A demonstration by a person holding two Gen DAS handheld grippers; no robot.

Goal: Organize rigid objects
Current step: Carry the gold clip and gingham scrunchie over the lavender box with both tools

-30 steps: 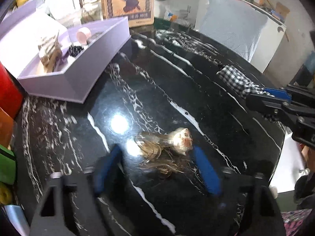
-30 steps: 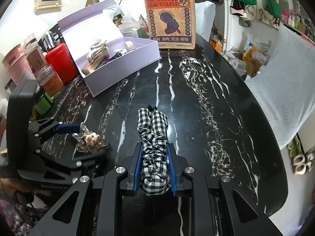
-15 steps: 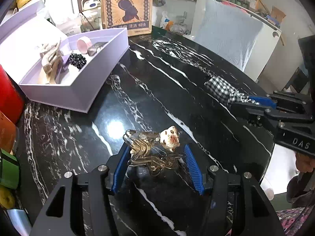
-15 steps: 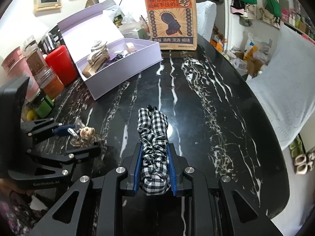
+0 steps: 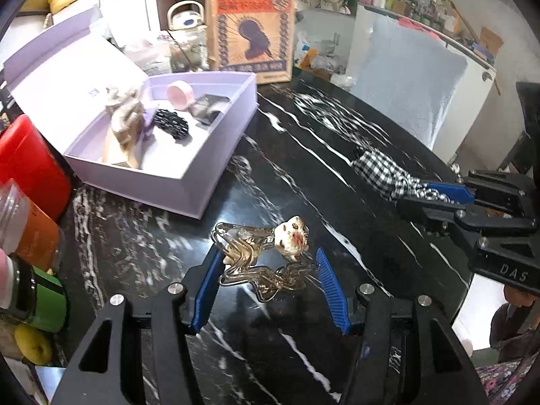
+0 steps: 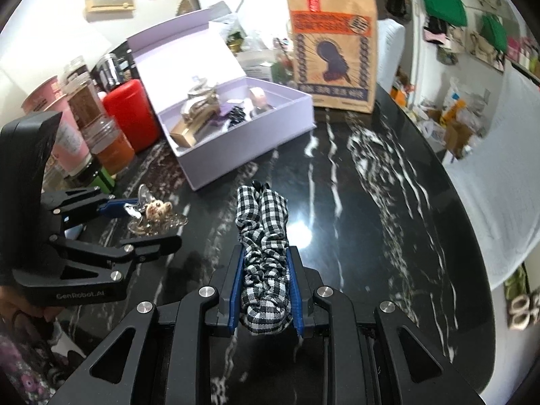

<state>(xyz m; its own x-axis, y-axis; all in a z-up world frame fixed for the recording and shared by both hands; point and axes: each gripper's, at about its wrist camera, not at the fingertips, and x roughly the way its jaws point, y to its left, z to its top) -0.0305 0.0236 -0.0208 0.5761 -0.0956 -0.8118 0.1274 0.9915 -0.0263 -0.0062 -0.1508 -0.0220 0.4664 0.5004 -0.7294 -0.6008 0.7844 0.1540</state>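
Observation:
A clear hair claw clip with a small bear charm lies on the black marble table, between the blue fingers of my left gripper. The jaws stand apart on either side of it; the left finger touches the clip. The clip also shows in the right wrist view. My right gripper is shut on a black-and-white checked scrunchie, held just above the table. The scrunchie also shows in the left wrist view. An open lilac box holds several hair accessories.
A brown paper bag stands behind the box. A red canister, an orange jar and a green jar line the table's left edge. A white covered chair stands beyond the far edge.
My left gripper has narrowed around the bear clip and come up a little. Both grippers have shifted toward the lilac box. The right gripper keeps its hold on the scrunchie.

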